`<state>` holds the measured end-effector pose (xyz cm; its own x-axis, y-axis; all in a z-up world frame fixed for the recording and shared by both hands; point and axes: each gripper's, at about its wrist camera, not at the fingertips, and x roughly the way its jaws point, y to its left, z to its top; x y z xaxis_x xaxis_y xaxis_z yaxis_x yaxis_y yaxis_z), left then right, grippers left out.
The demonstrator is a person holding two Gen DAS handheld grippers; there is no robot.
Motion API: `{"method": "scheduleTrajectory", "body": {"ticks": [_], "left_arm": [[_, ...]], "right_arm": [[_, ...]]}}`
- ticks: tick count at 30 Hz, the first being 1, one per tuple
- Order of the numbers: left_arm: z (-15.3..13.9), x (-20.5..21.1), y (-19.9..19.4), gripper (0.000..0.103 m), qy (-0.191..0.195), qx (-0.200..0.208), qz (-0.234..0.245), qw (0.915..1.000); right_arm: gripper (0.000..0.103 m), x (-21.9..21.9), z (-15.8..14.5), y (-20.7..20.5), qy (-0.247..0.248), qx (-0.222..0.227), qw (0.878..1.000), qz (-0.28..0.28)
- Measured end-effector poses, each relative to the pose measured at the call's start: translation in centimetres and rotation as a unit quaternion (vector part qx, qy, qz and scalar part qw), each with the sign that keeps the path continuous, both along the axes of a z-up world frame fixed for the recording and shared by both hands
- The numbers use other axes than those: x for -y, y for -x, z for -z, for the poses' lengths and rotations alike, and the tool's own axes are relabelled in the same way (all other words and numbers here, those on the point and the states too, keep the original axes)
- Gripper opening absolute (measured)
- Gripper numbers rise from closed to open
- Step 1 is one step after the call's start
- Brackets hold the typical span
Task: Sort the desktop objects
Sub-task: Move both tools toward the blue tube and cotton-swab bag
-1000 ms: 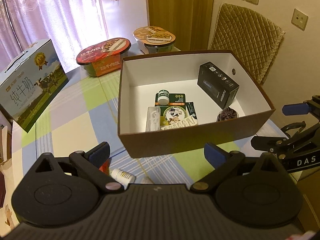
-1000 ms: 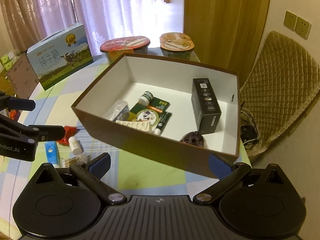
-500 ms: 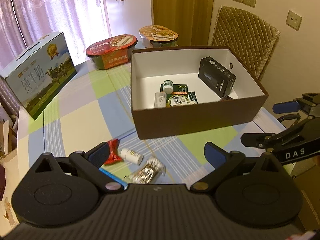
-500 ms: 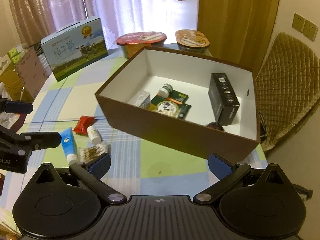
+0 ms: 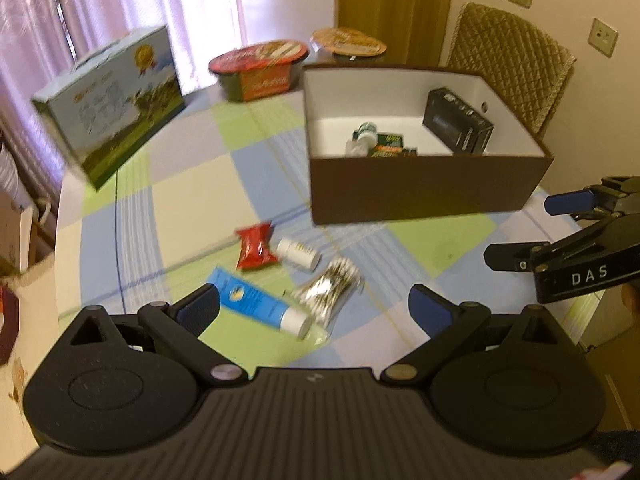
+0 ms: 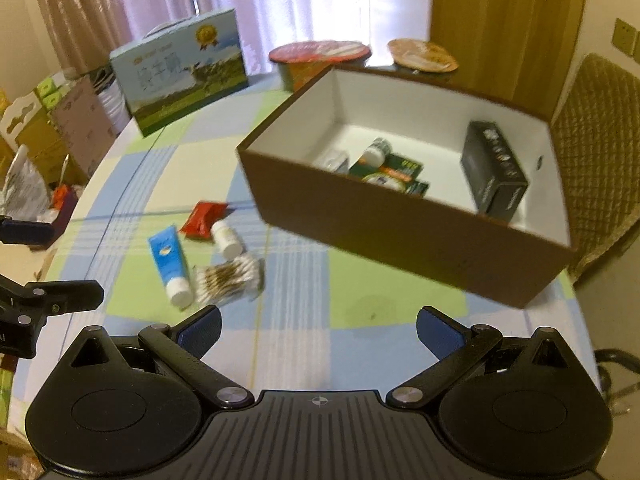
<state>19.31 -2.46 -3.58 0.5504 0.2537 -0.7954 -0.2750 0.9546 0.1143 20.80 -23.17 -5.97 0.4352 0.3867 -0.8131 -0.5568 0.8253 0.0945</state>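
A brown box (image 5: 424,196) (image 6: 400,232) with a white inside stands on the checked tablecloth and holds a black carton (image 5: 458,126) (image 6: 494,170), a small bottle (image 6: 376,152) and green packets (image 6: 394,172). On the cloth before it lie a red packet (image 5: 256,246) (image 6: 202,220), a white bottle (image 5: 300,254) (image 6: 226,238), a blue tube (image 5: 260,304) (image 6: 170,262) and a bag of cotton swabs (image 5: 330,292) (image 6: 228,276). My left gripper (image 5: 314,310) is open and empty, just short of the tube and swabs. My right gripper (image 6: 318,328) is open and empty over bare cloth.
A milk carton box (image 5: 112,104) (image 6: 182,72) stands at the far left. Two instant noodle bowls (image 5: 260,68) (image 6: 422,56) sit behind the brown box. A quilted chair (image 5: 512,68) stands at the right. The table edge curves along the left, with clutter beyond it.
Both grippers have drawn back and up from the brown box. The loose items on the cloth have come into full view. Both stay open.
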Motion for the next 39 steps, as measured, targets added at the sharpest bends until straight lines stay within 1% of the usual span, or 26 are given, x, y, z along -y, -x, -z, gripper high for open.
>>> {"method": "scheduleTrajectory", "body": {"ticks": [7, 12, 22, 25, 29, 33, 39], "left_arm": [[2.2, -2.1, 2.4, 0.099, 0.021, -0.03, -0.04, 0.9985], [3.5, -3.2, 3.2, 0.099, 0.037, -0.04, -0.065, 0.9964], [6.3, -5.5, 2.6, 0.099, 0.057, -0.053, -0.124, 0.9893], [7.1, -6.3, 2.3, 0.099, 0.054, -0.057, -0.145, 0.9864], [8.0, -7.3, 1.7, 0.099, 0.068, -0.06, -0.164, 0.9823], [8.7, -7.8, 0.6, 0.098, 0.084, -0.057, -0.173, 0.9796], [9.9, -8.3, -2.1, 0.098, 0.09, -0.054, -0.18, 0.978]], "right_arm": [[0.101, -1.4, 2.2, 0.5, 0.002, -0.018, 1.0, -0.018], [0.101, -2.1, 3.7, 0.4, 0.007, -0.018, 0.999, -0.033], [0.101, -4.1, 7.0, -0.8, -0.005, -0.027, 0.997, -0.068], [0.101, -4.8, 7.9, -1.4, -0.004, -0.028, 0.997, -0.075], [0.101, -5.2, 8.9, -2.7, 0.008, -0.033, 0.997, -0.066], [0.101, -4.9, 9.6, -4.3, 0.016, -0.039, 0.998, -0.047], [0.101, -4.1, 10.1, -6.3, 0.023, -0.047, 0.998, -0.025]]}}
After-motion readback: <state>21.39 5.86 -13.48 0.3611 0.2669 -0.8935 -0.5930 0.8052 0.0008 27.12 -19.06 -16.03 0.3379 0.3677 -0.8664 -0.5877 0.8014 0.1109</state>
